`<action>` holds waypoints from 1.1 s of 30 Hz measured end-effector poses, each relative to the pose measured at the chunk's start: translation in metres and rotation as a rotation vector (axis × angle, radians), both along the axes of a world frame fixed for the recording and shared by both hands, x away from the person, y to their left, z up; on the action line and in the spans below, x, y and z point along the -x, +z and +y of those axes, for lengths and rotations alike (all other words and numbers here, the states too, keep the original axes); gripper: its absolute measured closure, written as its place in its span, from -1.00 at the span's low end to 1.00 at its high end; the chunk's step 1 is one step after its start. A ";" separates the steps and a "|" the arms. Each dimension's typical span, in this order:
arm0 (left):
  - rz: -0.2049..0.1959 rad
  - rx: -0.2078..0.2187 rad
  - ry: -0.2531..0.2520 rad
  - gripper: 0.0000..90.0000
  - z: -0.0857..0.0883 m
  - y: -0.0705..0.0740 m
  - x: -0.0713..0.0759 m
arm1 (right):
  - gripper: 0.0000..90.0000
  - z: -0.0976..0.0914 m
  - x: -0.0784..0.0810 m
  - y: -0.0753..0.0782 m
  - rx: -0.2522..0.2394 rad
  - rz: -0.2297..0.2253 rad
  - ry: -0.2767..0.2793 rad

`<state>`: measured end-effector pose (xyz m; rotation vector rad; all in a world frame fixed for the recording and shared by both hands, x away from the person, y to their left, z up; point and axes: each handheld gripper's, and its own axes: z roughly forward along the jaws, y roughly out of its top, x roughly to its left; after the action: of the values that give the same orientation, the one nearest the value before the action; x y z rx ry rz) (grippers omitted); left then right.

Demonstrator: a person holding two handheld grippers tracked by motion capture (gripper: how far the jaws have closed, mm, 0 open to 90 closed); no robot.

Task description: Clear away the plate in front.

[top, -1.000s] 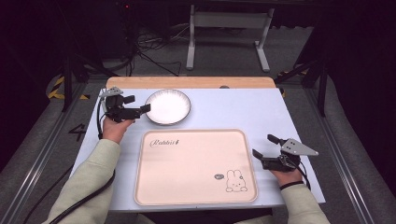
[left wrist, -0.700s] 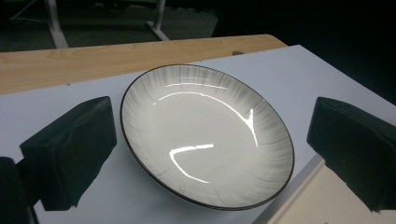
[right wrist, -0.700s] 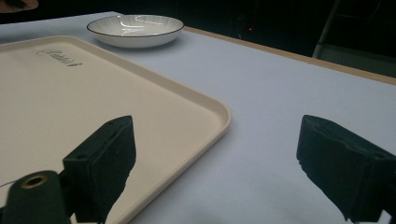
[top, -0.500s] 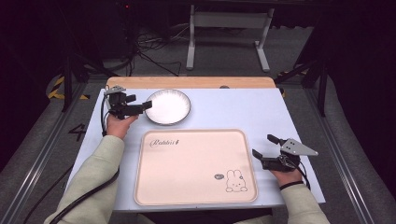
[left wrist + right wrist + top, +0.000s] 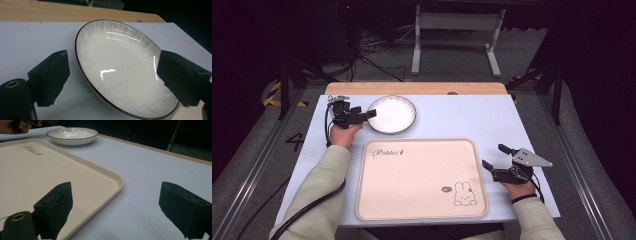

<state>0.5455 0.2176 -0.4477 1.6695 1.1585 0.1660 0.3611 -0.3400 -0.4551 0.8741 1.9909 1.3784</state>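
At the plate's [image 5: 392, 114] left rim, the left gripper [image 5: 366, 115] gapes wide, apparently to grab it; right gripper [image 5: 496, 162] idles, spread, beside the tray [image 5: 419, 180].

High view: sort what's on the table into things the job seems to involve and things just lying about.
In play, likely:
- plate, the open left tongs straddling its rim
- tray, bare, beside the plate
- right tongs, open, at the tray's right edge

Lying about:
- nothing else on the table; stand behind it
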 end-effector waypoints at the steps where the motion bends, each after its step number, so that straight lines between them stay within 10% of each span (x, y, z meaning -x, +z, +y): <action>1: 0.012 -0.008 -0.002 -0.71 -0.001 -0.001 -0.001 | -0.73 0.000 0.000 0.000 0.000 0.000 0.000; 20: 0.160 -0.090 0.086 -0.16 -0.013 -0.017 -0.009 | -0.72 0.001 0.000 0.000 0.010 -0.002 0.002; 33: 0.208 -0.045 0.130 0.48 -0.014 -0.023 -0.011 | -0.72 0.002 0.000 0.000 0.015 -0.004 0.004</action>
<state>0.5567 0.2040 -0.4704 1.6807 1.4302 0.1013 0.3610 -0.3382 -0.4552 0.8611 1.9983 1.3644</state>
